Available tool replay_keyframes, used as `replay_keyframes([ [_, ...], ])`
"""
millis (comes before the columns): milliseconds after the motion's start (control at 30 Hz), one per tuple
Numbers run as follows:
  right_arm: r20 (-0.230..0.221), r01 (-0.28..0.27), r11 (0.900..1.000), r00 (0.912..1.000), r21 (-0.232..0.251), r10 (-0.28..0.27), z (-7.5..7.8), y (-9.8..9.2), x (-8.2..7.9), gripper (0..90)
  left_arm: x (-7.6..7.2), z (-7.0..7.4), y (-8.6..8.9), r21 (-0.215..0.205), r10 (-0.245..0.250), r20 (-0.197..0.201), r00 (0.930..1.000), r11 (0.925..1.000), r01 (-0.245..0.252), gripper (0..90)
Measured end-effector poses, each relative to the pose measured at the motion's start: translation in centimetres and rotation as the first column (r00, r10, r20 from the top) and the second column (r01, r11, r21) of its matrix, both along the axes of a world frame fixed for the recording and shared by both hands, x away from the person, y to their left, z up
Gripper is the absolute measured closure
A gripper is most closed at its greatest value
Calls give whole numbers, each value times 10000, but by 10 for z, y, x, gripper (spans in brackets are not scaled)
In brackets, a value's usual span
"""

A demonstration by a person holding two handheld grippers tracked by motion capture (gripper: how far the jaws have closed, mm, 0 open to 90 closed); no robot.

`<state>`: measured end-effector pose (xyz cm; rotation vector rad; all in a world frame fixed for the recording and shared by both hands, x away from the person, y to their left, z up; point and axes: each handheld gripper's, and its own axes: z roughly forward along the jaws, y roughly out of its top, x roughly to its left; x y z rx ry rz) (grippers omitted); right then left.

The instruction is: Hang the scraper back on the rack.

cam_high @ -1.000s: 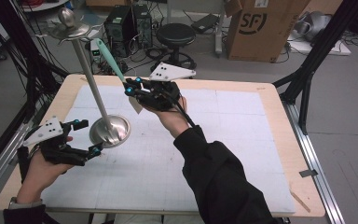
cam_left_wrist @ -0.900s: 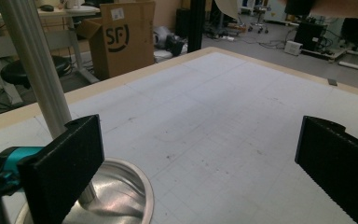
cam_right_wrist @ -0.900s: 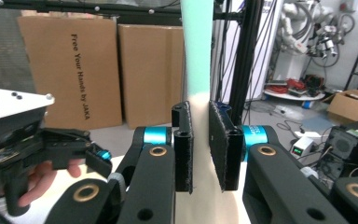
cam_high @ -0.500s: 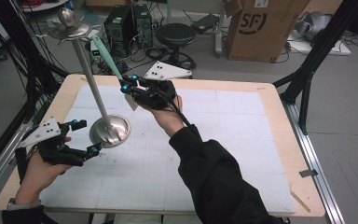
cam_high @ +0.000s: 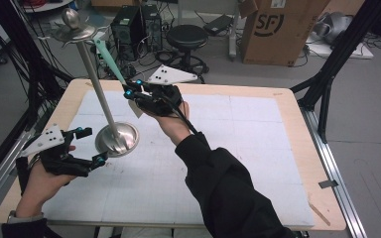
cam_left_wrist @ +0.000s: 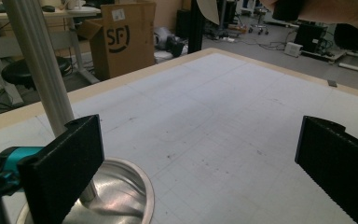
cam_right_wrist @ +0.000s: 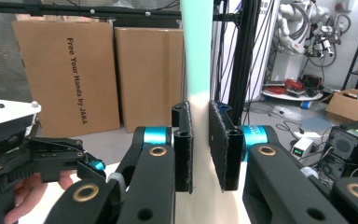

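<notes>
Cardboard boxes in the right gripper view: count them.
3: a printed box at the left, a plain box beside it, and a small open box at the far right. Others may be hidden.

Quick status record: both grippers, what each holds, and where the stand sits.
right gripper: shut on teal strip, raised above the table, strip pointing toward the stand top
left gripper: open, nothing between the jaws, beside the stand base
stand: upright metal pole on a round base, disc and knob on top
table: white gridded mat, wooden rim
</notes>
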<state>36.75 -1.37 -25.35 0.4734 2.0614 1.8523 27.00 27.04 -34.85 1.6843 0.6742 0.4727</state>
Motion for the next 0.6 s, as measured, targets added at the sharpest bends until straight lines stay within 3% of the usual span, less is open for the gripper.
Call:
replay_keyframes([
  [433, -11, 8, 10000, 10000, -82, -8, -5, 7, 3, 785, 0, -1, 1, -24, 6, -21, 10000, 10000, -6, 17],
  [500, -26, -36, 9999, 10000, -107, 36, -6, 7, 2, 666, 0, -1, 1, -49, 25, -28, 10000, 10000, -26, 17],
  [600, 16, -128, 9999, 9999, -101, 128, -6, 6, 2, 588, 1, -2, 1, -11, 0, -43, 10000, 10000, 0, 17],
])
